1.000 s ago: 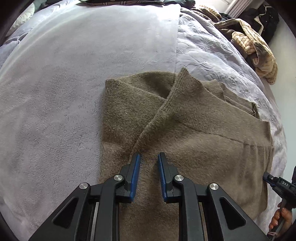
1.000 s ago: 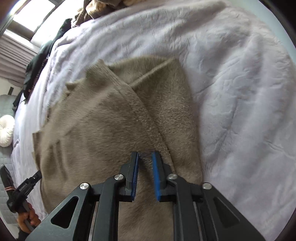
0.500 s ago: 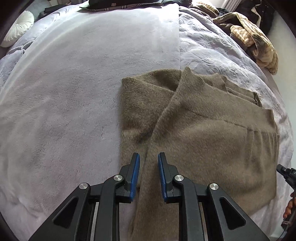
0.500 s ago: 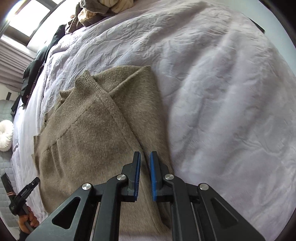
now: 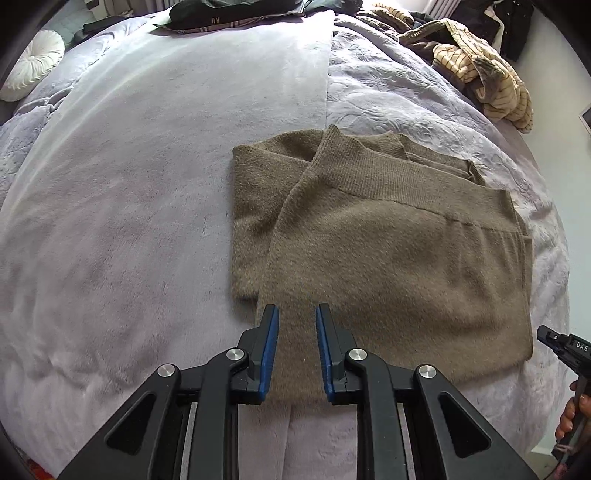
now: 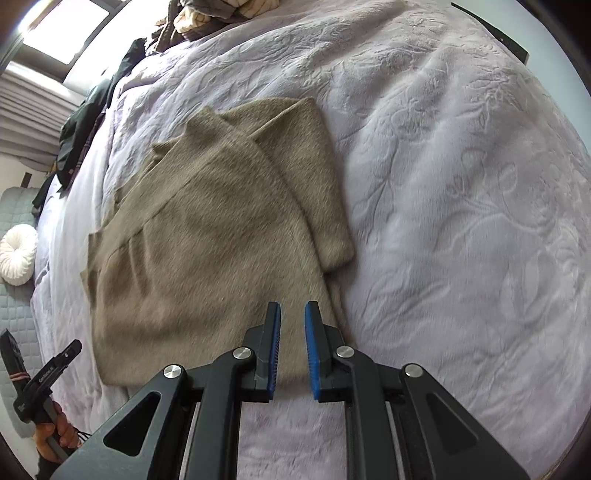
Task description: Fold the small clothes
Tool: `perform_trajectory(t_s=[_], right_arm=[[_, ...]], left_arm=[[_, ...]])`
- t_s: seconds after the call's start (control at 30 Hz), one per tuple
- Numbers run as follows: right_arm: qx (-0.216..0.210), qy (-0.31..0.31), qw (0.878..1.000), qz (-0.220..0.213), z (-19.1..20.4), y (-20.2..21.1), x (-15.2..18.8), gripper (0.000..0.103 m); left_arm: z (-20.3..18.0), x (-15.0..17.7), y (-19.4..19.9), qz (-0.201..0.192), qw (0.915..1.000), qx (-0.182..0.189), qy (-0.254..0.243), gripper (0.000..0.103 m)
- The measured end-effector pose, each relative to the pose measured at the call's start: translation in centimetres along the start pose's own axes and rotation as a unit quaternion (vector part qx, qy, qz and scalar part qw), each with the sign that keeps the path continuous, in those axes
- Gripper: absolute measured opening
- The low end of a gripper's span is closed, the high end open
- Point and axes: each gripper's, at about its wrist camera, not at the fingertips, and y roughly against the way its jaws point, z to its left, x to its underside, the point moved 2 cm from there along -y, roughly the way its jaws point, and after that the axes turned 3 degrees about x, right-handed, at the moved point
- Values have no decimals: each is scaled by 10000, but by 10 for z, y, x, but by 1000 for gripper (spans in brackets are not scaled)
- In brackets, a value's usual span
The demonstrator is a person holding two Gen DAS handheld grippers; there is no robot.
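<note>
A brown knit garment (image 5: 388, 251) lies folded flat on the lavender bed cover (image 5: 129, 184), one sleeve panel laid across its front. My left gripper (image 5: 297, 310) hovers above the garment's near left corner, open by a narrow gap with nothing between the blue pads. In the right wrist view the same garment (image 6: 207, 240) lies ahead and to the left. My right gripper (image 6: 293, 306) hangs over its near right corner, jaws opening, with nothing between them. Each gripper also shows at the edge of the other's view, held by a hand: the right gripper (image 5: 565, 347) and the left gripper (image 6: 48, 373).
A pile of striped and dark clothes (image 5: 480, 70) sits at the bed's far right corner. Dark clothing (image 5: 236, 14) lies along the far edge. A round white cushion (image 5: 33, 64) rests at the far left. Bare cover spreads left of the garment.
Both grippers have lifted and drawn back from the garment, which now looks smaller and farther off. The right jaws narrowed, then widened a little. The garment lies still.
</note>
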Motion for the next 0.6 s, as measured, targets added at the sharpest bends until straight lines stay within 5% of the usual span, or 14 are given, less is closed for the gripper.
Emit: perform_trajectory(t_s=[0.23, 0.3, 0.33, 0.4, 0.5, 0.6], right_arm=[[-95, 146, 9998, 131, 9, 12, 22, 16], [-128, 151, 9997, 155, 12, 15, 26, 16], [-157, 140, 9996, 170, 13, 17, 28, 16], [-184, 142, 9996, 167, 16, 20, 32, 24], [-157, 203, 9996, 132, 24, 26, 36, 57], [-206, 325, 9992, 135, 34, 30, 39, 61]], left_arm=[[-7, 19, 9, 216, 9997, -136, -25, 23], [-9, 24, 12, 249, 9994, -246, -2, 59], [-9, 26, 16, 217, 9991, -346, 63, 103], [-11, 29, 28, -54, 9989, -460, 96, 102], [-14, 33, 34, -83, 9987, -489, 94, 102], [-19, 35, 39, -170, 9967, -791, -28, 102]])
